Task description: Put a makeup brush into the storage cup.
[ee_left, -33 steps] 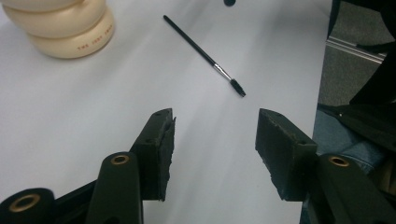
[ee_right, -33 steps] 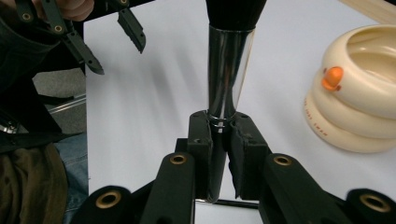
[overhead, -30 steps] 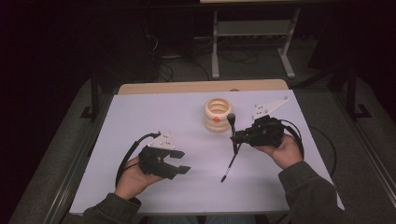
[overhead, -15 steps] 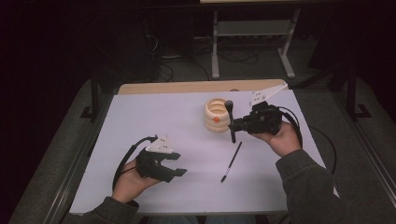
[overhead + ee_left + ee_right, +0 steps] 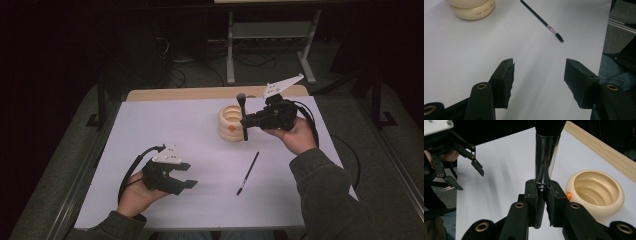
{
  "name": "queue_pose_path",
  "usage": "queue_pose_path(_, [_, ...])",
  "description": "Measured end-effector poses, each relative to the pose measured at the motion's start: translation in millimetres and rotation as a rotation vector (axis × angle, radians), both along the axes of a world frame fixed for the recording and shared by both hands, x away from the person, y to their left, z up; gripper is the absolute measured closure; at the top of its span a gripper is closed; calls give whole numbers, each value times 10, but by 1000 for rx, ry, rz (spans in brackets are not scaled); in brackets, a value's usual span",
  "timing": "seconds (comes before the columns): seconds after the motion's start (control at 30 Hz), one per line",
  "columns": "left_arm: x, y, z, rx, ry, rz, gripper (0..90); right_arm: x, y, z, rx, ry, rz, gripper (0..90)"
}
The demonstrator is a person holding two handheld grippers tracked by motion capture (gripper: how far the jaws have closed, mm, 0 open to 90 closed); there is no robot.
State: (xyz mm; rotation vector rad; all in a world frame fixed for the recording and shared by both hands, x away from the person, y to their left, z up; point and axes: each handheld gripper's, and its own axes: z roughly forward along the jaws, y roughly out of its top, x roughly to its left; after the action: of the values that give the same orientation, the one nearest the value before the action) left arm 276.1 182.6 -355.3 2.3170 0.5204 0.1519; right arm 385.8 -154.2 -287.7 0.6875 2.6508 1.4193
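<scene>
My right gripper (image 5: pixel 246 120) is shut on a black makeup brush (image 5: pixel 242 111) with a shiny metal ferrule (image 5: pixel 545 160). It holds the brush upright, head up, just beside a cream ribbed holder (image 5: pixel 230 123) at the table's back middle. In the right gripper view the jaws (image 5: pixel 542 195) clamp the handle right below the ferrule, and the holder (image 5: pixel 596 192) stands open-mouthed to the right. A thin black brush (image 5: pixel 248 173) lies flat on the white table top. My left gripper (image 5: pixel 186 178) rests open near the front left, its pads (image 5: pixel 507 75) wide apart over bare table.
The white sheet (image 5: pixel 165 125) covers the table, with a wooden edge (image 5: pixel 200 93) along the back. In the left gripper view the thin brush (image 5: pixel 541 20) and the holder's base (image 5: pixel 471 11) lie ahead. A metal stand (image 5: pixel 270 45) is on the dark floor behind.
My right gripper has moved back and up with the makeup brush and turned it upright beside the holder. The left gripper has barely shifted.
</scene>
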Motion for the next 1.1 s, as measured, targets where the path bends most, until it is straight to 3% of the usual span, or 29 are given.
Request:
queue_pose_path(0.53, [-13, 20, 13, -18, -1, 5, 402, 230, 54, 48, 13, 5, -36, 784])
queue_pose_path(0.67, [-3, 42, 22, -1, -11, -5, 398, 299, 71, 55, 12, 5, -49, 784])
queue_pose_path(1.1, [-16, 38, 17, -16, -5, -1, 396, 413, 66, 98, 22, 13, -84, 784])
